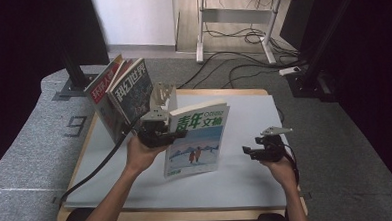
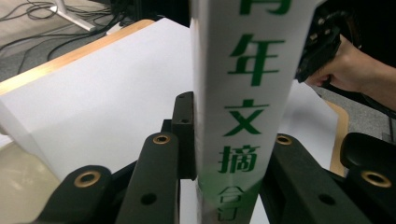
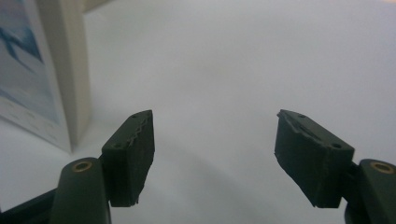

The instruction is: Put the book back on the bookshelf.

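While my left hand-held gripper (image 1: 171, 135) clamped the magazine (image 1: 195, 138) upright above the worktop (image 1: 244, 113), its cover was hidden in that gripper's view, spine (image 2: 243, 107) visible | right hand-held gripper (image 3: 215, 154) apart, empty.

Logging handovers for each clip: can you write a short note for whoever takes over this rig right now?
Left gripper: shut on the spine of the white-and-blue magazine with green characters, held upright over the white table mat.
Right gripper: open, empty, low over the mat, to the magazine's right.
Two other magazines, red-covered and dark-covered, lean in the metal bookend stand at the back left.
Done: magazine gripped and lifted.
Left: probably slot it into the stand beside the others, steadying it with the right gripper.
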Action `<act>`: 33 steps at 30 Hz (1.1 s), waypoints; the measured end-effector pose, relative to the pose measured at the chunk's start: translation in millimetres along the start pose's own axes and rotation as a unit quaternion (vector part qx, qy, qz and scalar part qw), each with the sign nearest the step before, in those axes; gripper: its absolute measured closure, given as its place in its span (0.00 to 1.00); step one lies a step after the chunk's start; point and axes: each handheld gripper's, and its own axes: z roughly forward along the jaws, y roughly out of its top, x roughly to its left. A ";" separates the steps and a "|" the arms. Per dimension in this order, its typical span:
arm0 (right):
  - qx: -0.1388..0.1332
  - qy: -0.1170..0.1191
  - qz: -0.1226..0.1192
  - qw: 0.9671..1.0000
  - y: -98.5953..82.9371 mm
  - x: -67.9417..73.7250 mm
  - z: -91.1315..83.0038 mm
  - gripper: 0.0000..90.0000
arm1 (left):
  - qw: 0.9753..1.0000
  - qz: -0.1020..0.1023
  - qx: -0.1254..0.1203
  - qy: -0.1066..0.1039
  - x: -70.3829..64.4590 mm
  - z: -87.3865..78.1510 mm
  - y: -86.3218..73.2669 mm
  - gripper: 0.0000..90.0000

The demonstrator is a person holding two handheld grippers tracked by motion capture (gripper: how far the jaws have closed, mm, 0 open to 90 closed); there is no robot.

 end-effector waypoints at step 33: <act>0.055 -0.069 0.026 0.996 -49.1 -2.5 32.5 0.00 | 0.994 -0.017 -0.017 0.109 17.4 -63.9 4.5 0.83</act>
